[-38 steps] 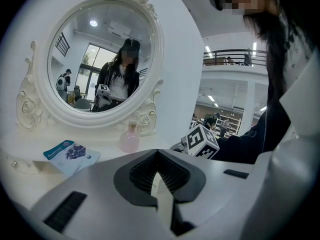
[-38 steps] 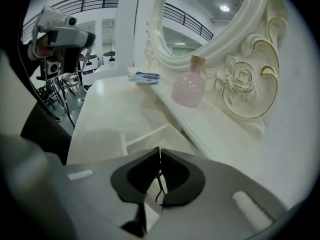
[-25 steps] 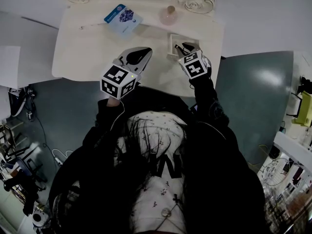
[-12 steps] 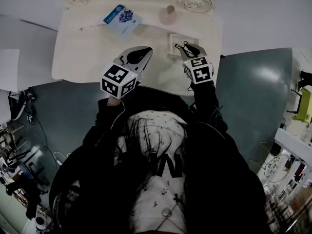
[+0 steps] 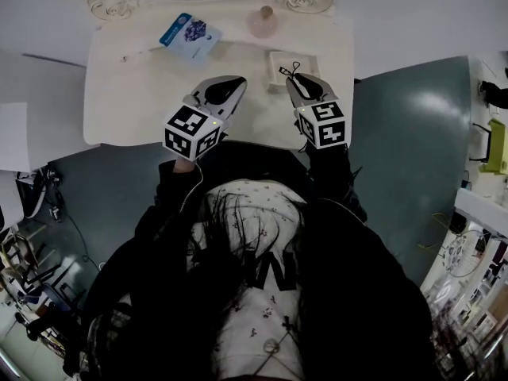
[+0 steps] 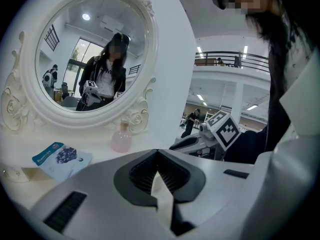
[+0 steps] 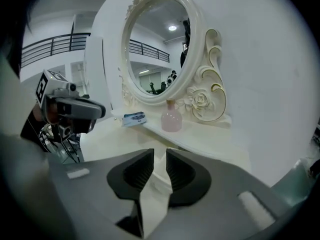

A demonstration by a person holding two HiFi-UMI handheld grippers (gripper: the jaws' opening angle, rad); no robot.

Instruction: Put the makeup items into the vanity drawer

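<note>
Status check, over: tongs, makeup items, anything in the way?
Left tongs shut, empty; right tongs slightly apart, empty. Blue packet, pink bottle on vanity top, ungrasped. Small white tray just ahead of right tongs.

my left claw (image 5: 238, 82) hung over the near middle of the vanity top (image 5: 127, 94), with my right claw (image 5: 293, 78) to its right, at the near edge of the small tray (image 5: 274, 58). the packet (image 5: 188, 34) lay far left. the bottle (image 5: 262, 24) stood right of it, before the mirror (image 6: 85, 59), with the tray just near and right of the bottle.
</note>
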